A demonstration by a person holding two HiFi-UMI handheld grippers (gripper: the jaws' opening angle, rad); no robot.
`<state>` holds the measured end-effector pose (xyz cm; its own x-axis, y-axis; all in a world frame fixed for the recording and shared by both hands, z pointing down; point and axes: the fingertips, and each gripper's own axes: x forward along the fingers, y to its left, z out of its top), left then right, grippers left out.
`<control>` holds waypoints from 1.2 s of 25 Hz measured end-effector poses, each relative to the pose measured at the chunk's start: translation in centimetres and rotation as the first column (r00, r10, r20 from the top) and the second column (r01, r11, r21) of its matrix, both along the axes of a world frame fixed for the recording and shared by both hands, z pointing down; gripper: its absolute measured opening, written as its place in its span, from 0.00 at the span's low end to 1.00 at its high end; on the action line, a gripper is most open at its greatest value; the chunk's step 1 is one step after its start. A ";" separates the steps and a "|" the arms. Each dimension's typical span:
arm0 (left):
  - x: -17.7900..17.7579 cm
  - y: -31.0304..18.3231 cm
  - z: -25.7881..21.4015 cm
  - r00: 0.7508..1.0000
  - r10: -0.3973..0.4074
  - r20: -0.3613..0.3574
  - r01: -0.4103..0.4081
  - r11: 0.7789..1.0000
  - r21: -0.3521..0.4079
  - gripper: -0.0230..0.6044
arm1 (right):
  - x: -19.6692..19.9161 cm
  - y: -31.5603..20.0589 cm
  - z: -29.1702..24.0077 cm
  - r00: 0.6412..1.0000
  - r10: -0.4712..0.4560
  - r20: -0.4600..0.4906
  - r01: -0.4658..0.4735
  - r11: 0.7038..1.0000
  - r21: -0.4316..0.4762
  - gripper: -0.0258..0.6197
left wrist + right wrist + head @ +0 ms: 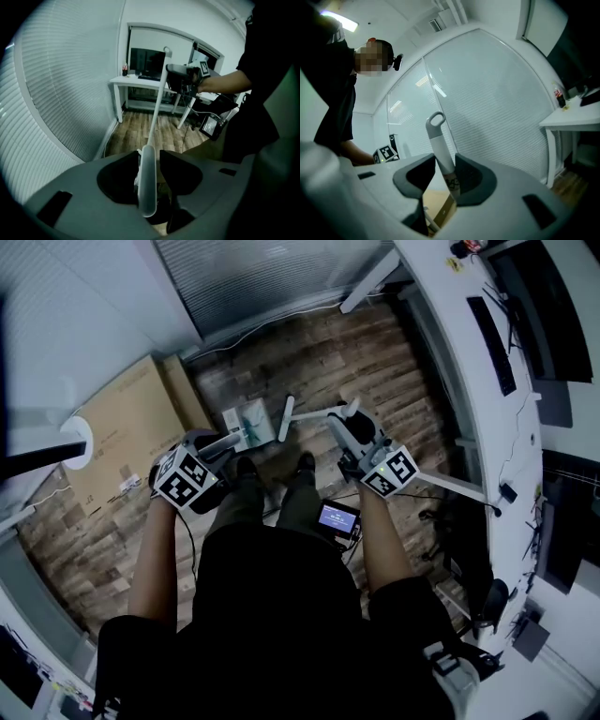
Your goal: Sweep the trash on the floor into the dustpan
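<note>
1. Far left, a flattened cardboard box (131, 432) leans by the blinds, on the wooden floor (309, 362).
2. The left gripper (149, 153) points steeply down. Its jaws stand fairly wide around the thick white dustpan handle (147, 187). The handle lies against one jaw, and a sliver of floor shows between it and the other, so the gripper is round it rather than clamped on it.
3. The dustpan (248, 420) sits on the floor just ahead of the person's shoes (246, 465), nearer the left gripper than the right. It is white with some teal showing. I cannot make out whether any trash lies in it.
4. Just beside the dustpan, to its right, is the white broom head (287, 418). The thin broom pole (157, 103) runs from there up towards the other hand.
5. The right gripper (445, 156) points about level and its jaws are closed on the broom pole near the top. Both pads sit against the pole, and the grey hanging loop (436, 120) sticks up above them.
6. A small lit screen (337, 518) hangs at the person's right hip.
7. Far right runs a long white desk (455, 352) — a keyboard (492, 343) lies on it.
</note>
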<state>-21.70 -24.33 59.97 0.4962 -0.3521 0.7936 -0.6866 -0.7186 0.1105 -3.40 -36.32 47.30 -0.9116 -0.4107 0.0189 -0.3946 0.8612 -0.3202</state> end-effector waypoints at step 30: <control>5.8 9.5 -30.1 0.597 -0.095 -0.797 0.710 0.526 0.468 0.03 | 17.5 17.1 -19.0 0.967 0.252 0.039 -0.251 0.914 0.318 0.19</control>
<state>-15.88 -14.86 29.88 0.3434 -0.9032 -0.2577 -0.8782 -0.4060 0.2527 14.15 -19.20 28.34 -0.7777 -0.6110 -0.1481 -0.6119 0.7897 -0.0449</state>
